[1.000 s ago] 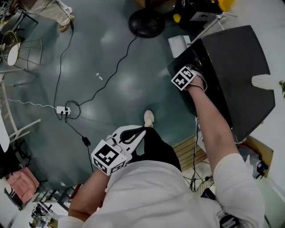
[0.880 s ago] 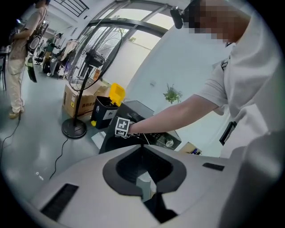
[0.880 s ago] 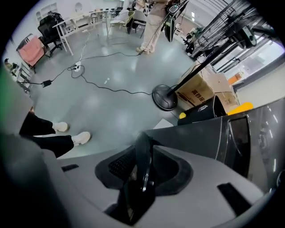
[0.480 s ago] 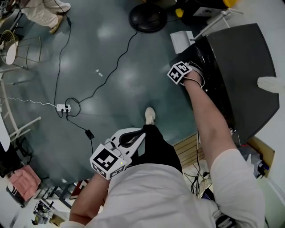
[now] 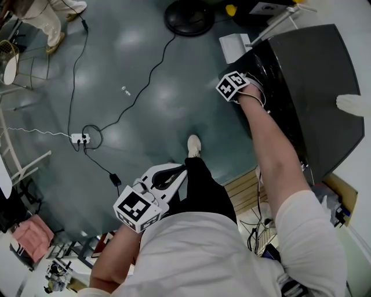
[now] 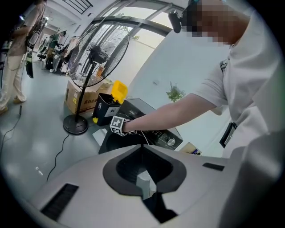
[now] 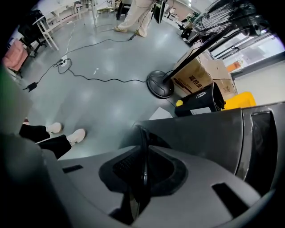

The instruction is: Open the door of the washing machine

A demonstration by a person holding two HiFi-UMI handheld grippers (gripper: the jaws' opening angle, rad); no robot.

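Observation:
The dark washing machine (image 5: pixel 316 81) stands at the upper right of the head view, its round door (image 5: pixel 262 65) on the front face. My right gripper (image 5: pixel 246 82) points steeply down at the door's edge. In the right gripper view the thin door rim (image 7: pixel 143 130) runs between the jaws of the right gripper (image 7: pixel 143 149), which are closing and grip it. My left gripper (image 5: pixel 183 170) hangs by my leg, shut and holding nothing. In the left gripper view the left gripper (image 6: pixel 141 149) faces the washing machine (image 6: pixel 133 109) and my right arm.
A fan base (image 5: pixel 188 17) stands on the floor beyond the machine, and a black cable (image 5: pixel 139 93) runs to a power strip (image 5: pixel 78 138). A white box (image 5: pixel 233 47) lies by the machine's corner. A wooden pallet (image 5: pixel 246 200) sits at my right. Another person (image 5: pixel 40 17) stands far left.
My right gripper has sunk a little onto the door's edge and its jaws have closed in on the rim. My left gripper has stayed where it was.

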